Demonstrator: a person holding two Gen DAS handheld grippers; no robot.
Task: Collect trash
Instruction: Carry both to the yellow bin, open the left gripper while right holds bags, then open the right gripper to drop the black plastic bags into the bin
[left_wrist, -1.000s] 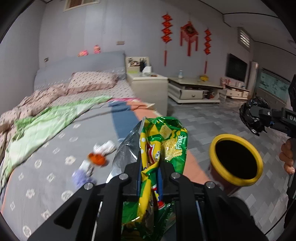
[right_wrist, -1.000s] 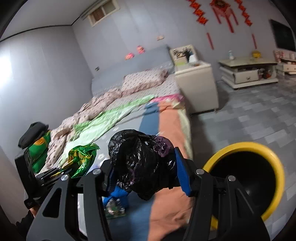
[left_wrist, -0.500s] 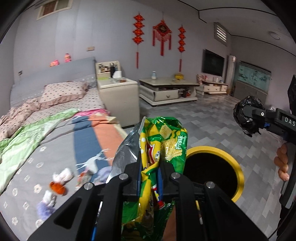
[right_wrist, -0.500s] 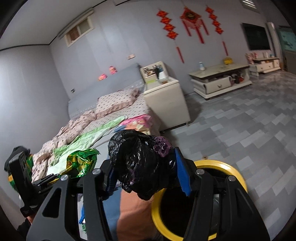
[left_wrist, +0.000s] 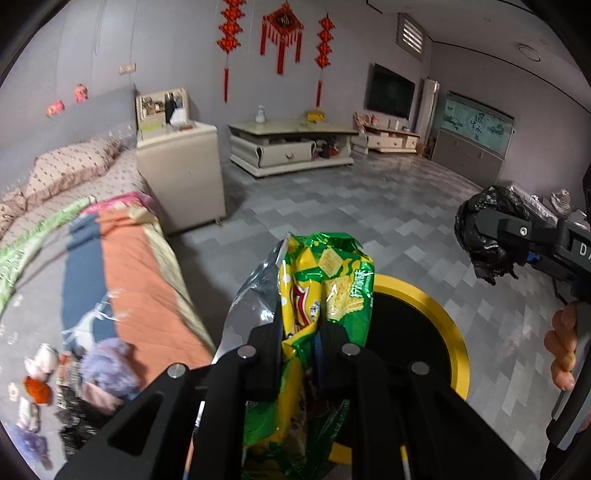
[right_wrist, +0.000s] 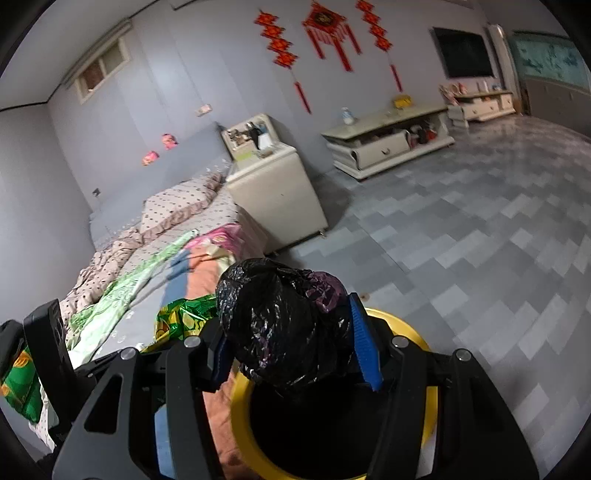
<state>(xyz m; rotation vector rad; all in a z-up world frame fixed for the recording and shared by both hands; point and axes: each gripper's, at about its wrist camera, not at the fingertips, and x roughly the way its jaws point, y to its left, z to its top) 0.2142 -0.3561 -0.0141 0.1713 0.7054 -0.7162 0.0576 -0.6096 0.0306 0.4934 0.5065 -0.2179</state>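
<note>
My left gripper (left_wrist: 299, 332) is shut on a green and yellow snack bag (left_wrist: 328, 280) and holds it just above the near rim of a yellow-rimmed black bin (left_wrist: 439, 325). My right gripper (right_wrist: 291, 343) is shut on a crumpled black plastic bag (right_wrist: 280, 317) and holds it over the same bin (right_wrist: 243, 417). The right gripper and its black bag (left_wrist: 484, 236) also show at the right of the left wrist view. The snack bag (right_wrist: 184, 317) shows left of the black bag in the right wrist view.
A bed (left_wrist: 122, 280) with a patchwork cover lies left of the bin, with several small bits of trash (left_wrist: 103, 369) at its near end. A cream bedside cabinet (left_wrist: 181, 177) and a low TV stand (left_wrist: 291, 147) stand behind on the grey tiled floor (right_wrist: 480, 240).
Both grippers have swung from over the bed toward the bin with their bags still held. The bin now lies right below both of them.
</note>
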